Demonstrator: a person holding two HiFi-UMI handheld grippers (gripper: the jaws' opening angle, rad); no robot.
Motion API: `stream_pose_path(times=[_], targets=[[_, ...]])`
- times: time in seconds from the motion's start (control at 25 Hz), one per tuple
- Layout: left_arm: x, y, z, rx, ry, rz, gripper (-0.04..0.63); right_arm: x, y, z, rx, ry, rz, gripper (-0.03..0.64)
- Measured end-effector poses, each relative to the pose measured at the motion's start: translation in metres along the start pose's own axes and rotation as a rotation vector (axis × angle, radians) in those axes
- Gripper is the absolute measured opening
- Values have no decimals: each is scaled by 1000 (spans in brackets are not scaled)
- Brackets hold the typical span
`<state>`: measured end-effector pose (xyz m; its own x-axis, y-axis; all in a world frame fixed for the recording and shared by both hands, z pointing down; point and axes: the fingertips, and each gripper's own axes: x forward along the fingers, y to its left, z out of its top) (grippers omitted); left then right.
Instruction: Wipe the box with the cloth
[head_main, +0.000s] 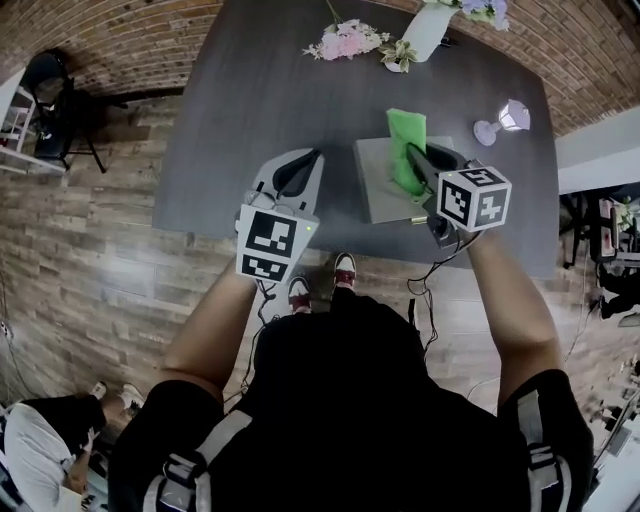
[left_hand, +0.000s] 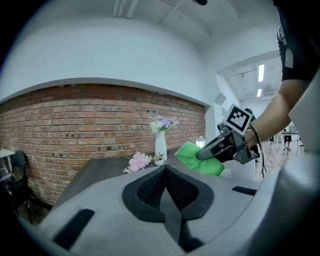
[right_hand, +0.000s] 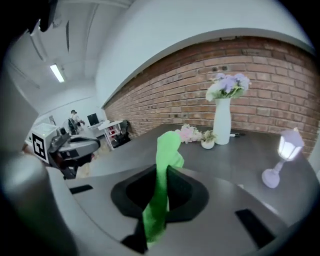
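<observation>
Here, at the centre right of the head view, the right gripper (head_main: 416, 160) had its jaws closed on the green cloth (head_main: 405, 135), which hung over the far edge of the grey box (head_main: 375, 190) on the dark table (head_main: 230, 120). The left gripper (head_main: 312, 158), near the box's left side, had its jaws pressed together with nothing between them. A white vase (head_main: 428, 30), pink flowers (head_main: 345, 42) and a small lamp (head_main: 505, 118) stood at the upper right.
</observation>
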<state>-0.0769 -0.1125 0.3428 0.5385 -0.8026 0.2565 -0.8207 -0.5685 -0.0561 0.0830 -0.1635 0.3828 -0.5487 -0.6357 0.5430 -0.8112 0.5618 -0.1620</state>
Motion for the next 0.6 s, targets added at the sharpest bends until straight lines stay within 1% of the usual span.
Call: stream_pose_path(times=[0.16, 0.32, 0.48, 0.6], targets=[[24, 11, -13, -31, 48, 78, 9, 42, 27, 3, 39, 16, 174, 38], [47, 14, -18, -39, 91, 128, 9, 69, 37, 0, 113, 37, 294, 38], [62, 15, -18, -54, 99, 167, 9, 81, 36, -3, 129, 62, 344, 38], [69, 9, -22, -57, 111, 151, 9, 84, 30, -8, 126, 81, 348, 38]])
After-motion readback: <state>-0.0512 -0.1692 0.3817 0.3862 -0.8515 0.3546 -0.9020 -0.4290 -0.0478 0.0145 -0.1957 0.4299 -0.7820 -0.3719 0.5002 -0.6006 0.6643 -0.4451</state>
